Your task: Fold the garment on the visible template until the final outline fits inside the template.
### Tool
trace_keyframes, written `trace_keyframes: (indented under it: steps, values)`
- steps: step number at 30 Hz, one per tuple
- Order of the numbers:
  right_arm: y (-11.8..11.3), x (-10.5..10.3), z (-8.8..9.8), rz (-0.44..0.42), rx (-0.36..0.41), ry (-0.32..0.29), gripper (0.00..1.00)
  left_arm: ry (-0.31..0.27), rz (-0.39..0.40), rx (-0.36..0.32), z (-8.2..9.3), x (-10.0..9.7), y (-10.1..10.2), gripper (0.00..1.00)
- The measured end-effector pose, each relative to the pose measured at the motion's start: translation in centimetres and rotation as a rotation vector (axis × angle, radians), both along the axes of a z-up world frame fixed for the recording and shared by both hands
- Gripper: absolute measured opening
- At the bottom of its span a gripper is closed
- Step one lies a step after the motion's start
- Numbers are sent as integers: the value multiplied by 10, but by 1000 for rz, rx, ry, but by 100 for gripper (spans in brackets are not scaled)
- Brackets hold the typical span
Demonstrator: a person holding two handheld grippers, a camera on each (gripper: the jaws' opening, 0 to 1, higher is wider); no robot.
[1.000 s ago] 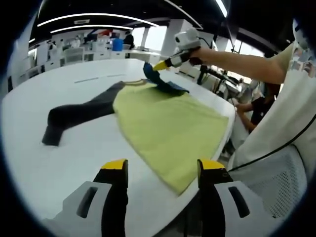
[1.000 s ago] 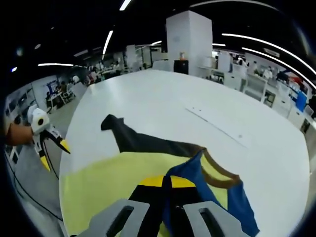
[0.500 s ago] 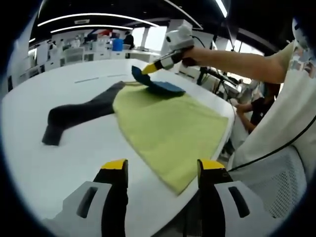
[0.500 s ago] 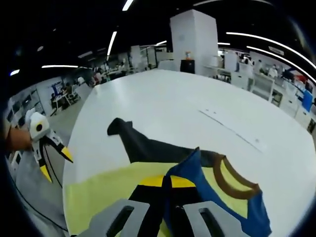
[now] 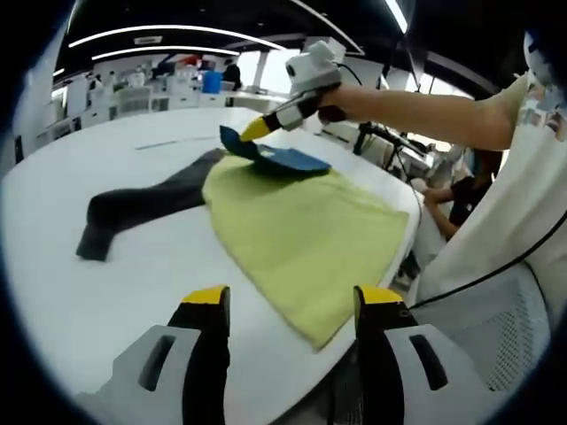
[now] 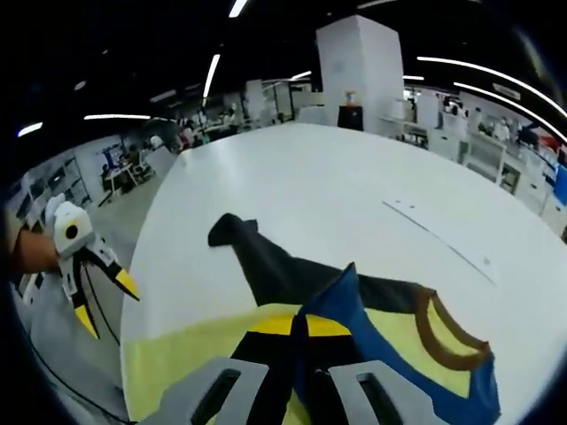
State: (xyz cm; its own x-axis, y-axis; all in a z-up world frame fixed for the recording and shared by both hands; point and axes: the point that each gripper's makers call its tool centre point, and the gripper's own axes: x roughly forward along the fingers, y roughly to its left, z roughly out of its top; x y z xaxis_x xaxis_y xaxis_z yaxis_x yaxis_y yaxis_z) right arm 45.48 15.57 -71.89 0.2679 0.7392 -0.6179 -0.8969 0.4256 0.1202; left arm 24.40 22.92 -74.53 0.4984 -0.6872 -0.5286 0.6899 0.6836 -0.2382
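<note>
Step in hand: sleeve fold. Garment [image 5: 292,221] lies flat on white table [image 5: 106,292], yellow-green body near table edge, dark sleeve [image 5: 133,205] stretched away from body. Right gripper [image 6: 299,329], jaws clamped on blue sleeve [image 6: 350,310], holds it lifted above garment collar [image 6: 434,332]. Left gripper [image 5: 288,305] off table edge, jaws wide, empty. Template outline: cannot tell. Next move, judged: lay blue sleeve across body, release, then dark sleeve.
</note>
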Motion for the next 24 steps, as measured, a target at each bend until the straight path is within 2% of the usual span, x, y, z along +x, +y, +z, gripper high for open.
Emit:
trace_keyframes:
  steps: [9,24]
  values:
    - [12,-6,-6,25,-10,6,0,1,6,-1,0,-1,1,53]
    - [16,-9,-24,40,-31,24,0,3,18,-4,0,-1,2,53]
